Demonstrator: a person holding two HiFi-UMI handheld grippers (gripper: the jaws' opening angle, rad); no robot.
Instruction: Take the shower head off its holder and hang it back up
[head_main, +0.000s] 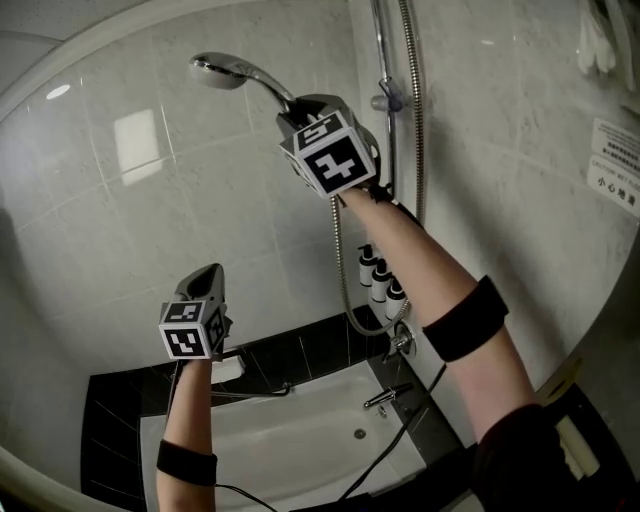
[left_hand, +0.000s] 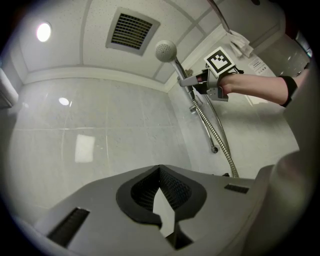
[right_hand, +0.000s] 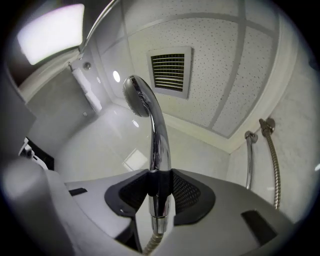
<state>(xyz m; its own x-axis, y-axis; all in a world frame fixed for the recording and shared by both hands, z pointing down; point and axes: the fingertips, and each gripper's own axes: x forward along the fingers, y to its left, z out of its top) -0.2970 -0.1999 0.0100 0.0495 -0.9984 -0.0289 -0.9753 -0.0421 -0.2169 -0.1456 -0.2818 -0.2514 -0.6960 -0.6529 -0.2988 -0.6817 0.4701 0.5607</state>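
The shiny chrome shower head (right_hand: 142, 100), round-faced with a curved handle and ribbed metal hose, is raised beside the vertical chrome wall rail (head_main: 383, 60). The right claw (right_hand: 160, 187) clamps its handle; the left claw (left_hand: 160, 197) is closed, empty

The head camera looks down over both arms at the tiled wall (head_main: 150, 200) and the bathtub (head_main: 300, 440) far below. The camera on the left tool (left_hand: 161, 192) faces upward and sees the shower head (left_hand: 165, 50) from a distance. The one on the right tool (right_hand: 160, 187) sees it very near. Both show the ceiling vent (left_hand: 132, 31).
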